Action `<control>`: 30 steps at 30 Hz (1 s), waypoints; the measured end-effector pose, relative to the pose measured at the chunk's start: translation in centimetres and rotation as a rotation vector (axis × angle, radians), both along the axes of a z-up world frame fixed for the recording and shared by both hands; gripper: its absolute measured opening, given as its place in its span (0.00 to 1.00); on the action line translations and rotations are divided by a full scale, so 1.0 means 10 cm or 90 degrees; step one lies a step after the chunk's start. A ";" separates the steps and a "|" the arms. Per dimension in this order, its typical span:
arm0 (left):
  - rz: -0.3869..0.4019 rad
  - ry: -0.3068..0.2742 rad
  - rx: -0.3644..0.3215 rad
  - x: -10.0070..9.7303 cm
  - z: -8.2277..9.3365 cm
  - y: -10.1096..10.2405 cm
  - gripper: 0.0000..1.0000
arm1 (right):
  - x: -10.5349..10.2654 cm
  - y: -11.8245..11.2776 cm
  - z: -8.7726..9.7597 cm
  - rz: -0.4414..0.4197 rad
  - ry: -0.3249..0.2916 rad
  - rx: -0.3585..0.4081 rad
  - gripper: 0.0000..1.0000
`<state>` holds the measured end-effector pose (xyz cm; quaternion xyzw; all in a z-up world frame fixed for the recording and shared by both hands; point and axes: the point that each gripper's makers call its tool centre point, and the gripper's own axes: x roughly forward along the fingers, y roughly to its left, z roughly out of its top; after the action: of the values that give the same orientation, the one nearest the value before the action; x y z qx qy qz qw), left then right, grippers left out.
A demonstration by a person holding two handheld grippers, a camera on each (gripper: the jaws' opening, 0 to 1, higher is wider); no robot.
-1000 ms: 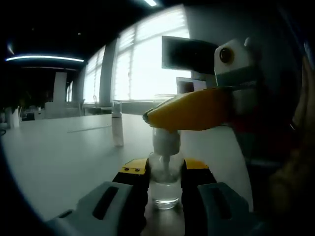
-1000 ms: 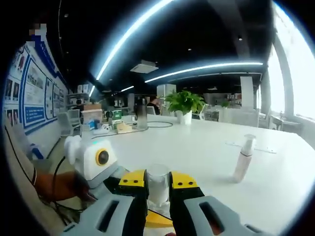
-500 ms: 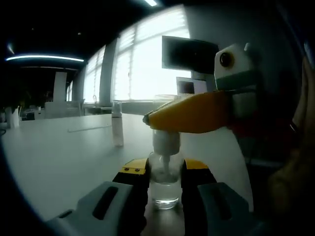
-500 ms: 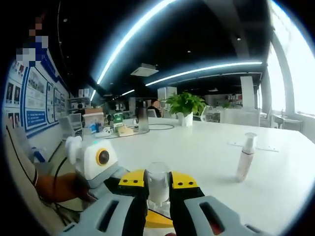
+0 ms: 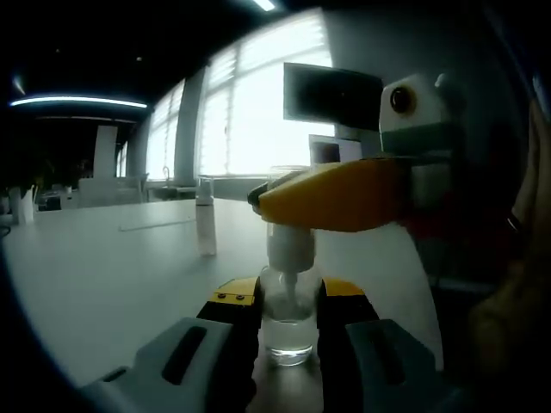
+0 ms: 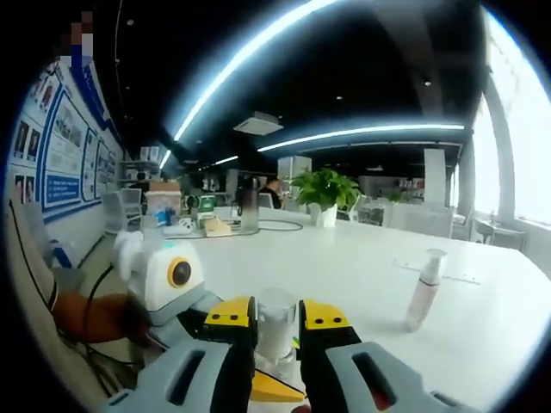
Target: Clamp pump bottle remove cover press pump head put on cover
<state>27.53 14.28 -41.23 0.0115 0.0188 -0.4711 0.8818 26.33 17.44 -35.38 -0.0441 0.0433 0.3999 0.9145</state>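
A clear pump bottle (image 5: 287, 325) stands on the white table (image 5: 103, 275), and my left gripper (image 5: 288, 299) is shut on its body. Its white pump head (image 5: 290, 245) sticks up bare above the jaws. My right gripper (image 5: 280, 196) reaches in from the right, its yellow jaws lying just over the pump head. In the right gripper view my right gripper (image 6: 275, 320) is shut on the clear cover (image 6: 275, 320), which stands upright between the jaws. The left gripper (image 6: 176, 284) shows below and to the left there, with a person's hand behind it.
A slim pink pump bottle (image 6: 423, 292) stands alone farther out on the table, seen also as a bottle (image 5: 205, 225) against the windows. A potted plant (image 6: 325, 191) and boxes (image 6: 198, 219) sit at the far end. A monitor (image 5: 331, 93) stands behind.
My right gripper with the cover has lifted a little and drifted slightly right above the pump head. The left gripper and the bottle have stayed still.
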 end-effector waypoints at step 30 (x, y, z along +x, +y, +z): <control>0.001 0.000 0.000 -0.01 0.00 0.00 0.16 | -0.01 -0.20 0.37 -0.026 -0.054 0.037 0.14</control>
<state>27.46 14.27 -41.19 0.0118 0.0190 -0.4707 0.8820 26.19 15.45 -31.67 -0.0337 -0.0060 0.3797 0.9245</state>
